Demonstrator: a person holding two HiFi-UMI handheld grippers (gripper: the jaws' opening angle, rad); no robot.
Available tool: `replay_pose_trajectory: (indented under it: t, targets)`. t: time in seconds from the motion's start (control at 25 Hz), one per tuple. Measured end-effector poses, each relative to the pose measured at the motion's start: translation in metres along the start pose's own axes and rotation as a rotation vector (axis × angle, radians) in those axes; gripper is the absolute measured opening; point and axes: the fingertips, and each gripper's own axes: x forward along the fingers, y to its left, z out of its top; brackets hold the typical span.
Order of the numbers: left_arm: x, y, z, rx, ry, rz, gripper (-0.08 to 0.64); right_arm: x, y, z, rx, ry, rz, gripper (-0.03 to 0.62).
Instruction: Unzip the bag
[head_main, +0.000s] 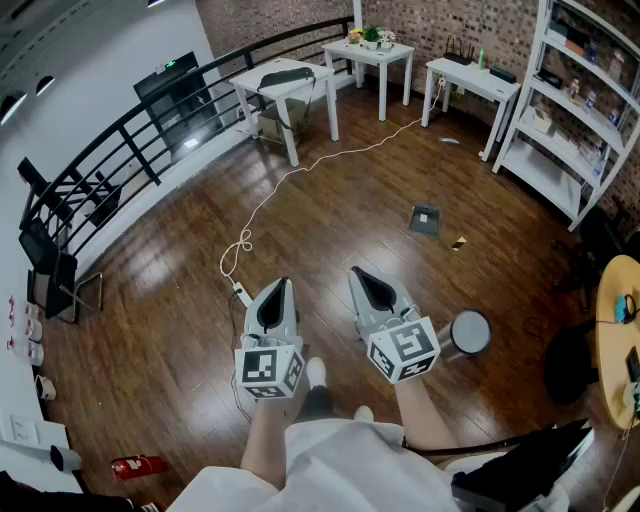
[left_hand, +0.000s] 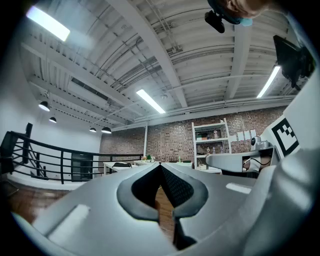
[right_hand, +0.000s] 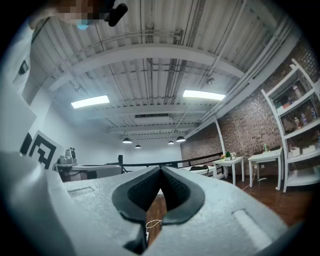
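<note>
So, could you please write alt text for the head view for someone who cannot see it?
The left hand-held gripper and the right hand-held gripper point forward side by side, jaws shut and empty, above a dark wooden floor. A white cable trails towards white tables; a black railing curves at left.

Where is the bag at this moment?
In the head view, top and left of centre, the bag lies on a white table beside the railing, far across the floor.
</note>
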Motion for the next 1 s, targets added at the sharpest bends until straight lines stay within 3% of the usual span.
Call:
replay_pose_trajectory:
  t: [0.16, 0.64, 1.0]
  targets:
    - [0.032, 0.041, -0.003, -0.009, -0.012, 0.014, 0.017, 0.053, -0.002, -0.021, 0.008, 0.035, 0.020, -0.011]
    - [0.183, 0.194, 0.013, -0.009, -0.042, -0.014, 0.017, 0.267, -0.014, -0.005, -0.037, 0.015, 0.030, -0.011]
    - [0.272, 0.252, 0.002, -0.066, -0.027, -0.038, 0.017, 0.368, -0.056, -0.015, -0.050, 0.054, 0.004, -0.011]
